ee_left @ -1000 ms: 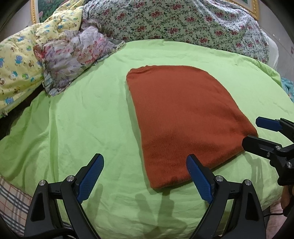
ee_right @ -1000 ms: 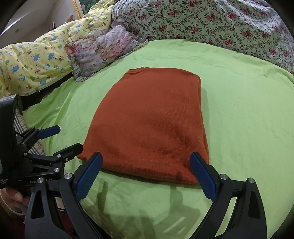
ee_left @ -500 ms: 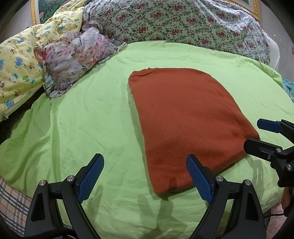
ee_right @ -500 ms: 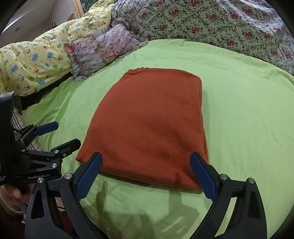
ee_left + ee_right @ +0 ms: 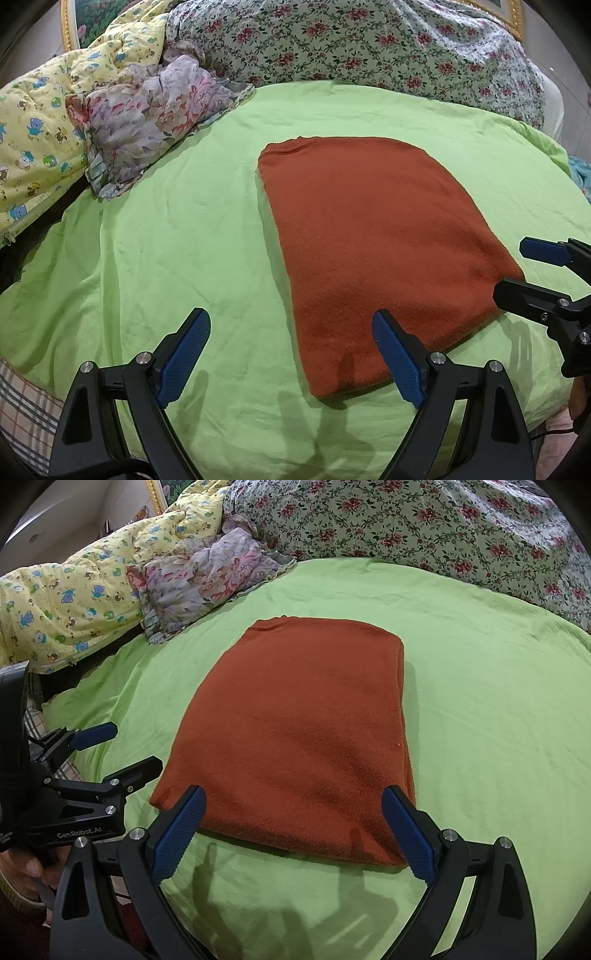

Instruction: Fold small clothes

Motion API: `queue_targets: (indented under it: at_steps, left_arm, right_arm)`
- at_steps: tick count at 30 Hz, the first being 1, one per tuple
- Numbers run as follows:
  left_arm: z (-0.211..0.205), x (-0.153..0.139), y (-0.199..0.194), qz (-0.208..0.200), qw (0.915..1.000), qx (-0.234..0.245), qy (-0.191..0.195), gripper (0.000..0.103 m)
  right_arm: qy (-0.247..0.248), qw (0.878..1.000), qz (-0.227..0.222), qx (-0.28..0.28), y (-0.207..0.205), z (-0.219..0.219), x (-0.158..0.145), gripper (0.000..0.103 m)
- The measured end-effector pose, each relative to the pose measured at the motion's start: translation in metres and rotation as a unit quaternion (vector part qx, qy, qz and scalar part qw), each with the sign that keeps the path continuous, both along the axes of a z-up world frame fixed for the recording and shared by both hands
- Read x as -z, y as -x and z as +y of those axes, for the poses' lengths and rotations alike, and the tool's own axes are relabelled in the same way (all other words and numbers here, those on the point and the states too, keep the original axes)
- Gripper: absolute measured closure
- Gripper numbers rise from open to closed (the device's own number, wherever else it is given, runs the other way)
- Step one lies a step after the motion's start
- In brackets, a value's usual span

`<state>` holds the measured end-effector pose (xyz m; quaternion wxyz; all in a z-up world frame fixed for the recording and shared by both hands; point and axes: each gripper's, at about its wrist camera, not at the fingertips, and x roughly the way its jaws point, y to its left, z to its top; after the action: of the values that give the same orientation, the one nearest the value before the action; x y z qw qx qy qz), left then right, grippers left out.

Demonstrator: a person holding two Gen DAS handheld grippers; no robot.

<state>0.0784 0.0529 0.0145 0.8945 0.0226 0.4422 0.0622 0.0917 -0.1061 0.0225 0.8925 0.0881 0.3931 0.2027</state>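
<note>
Lying flat on a bright green sheet [image 5: 184, 229], a rust-orange knitted sweater [image 5: 369, 240], folded into a neat rectangle with its collar end pointing away. Near edge of the sweater just ahead of both grippers; long right-hand edge thick with stacked layers, as seen from the right wrist view. Plenty of bare green sheet open on both long sides of the sweater and in front of it, with only light wrinkles. Beyond the far end, a floral quilt [image 5: 369, 48] heaped along the back; a crumpled flowered cloth [image 5: 147, 118] and a yellow cartoon-print quilt [image 5: 33, 140] bunched at the far left, well apart from the sweater. Plaid fabric [image 5: 26, 413] showing under the sheet's near left edge. Left gripper [image 5: 291, 354] tilted downward over the near left corner of the sweater, blue pads spread wide and just beginning to draw inward, one pad above bare sheet, the other above the sweater's near edge, nothing pinched. Right gripper [image 5: 291, 830] angled down over the near end of the sweater, pads spread wide to either side of that end, not pressing on it. Both grippers side by side, close together, casting shadows on the sheet below. Part of a hand [image 5: 27, 867] visible on the left gripper's handle in the right wrist view.
</note>
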Motion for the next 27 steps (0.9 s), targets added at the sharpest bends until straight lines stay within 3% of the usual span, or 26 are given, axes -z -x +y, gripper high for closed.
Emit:
queue_targets:
  at_steps: [27]
  left_arm:
    - [0.009, 0.004, -0.017, 0.009, 0.9999, -0.002, 0.008, 0.015]
  right_arm:
    - [0.000, 1.000, 0.014, -0.003, -0.020, -0.004, 0.008, 0.007]
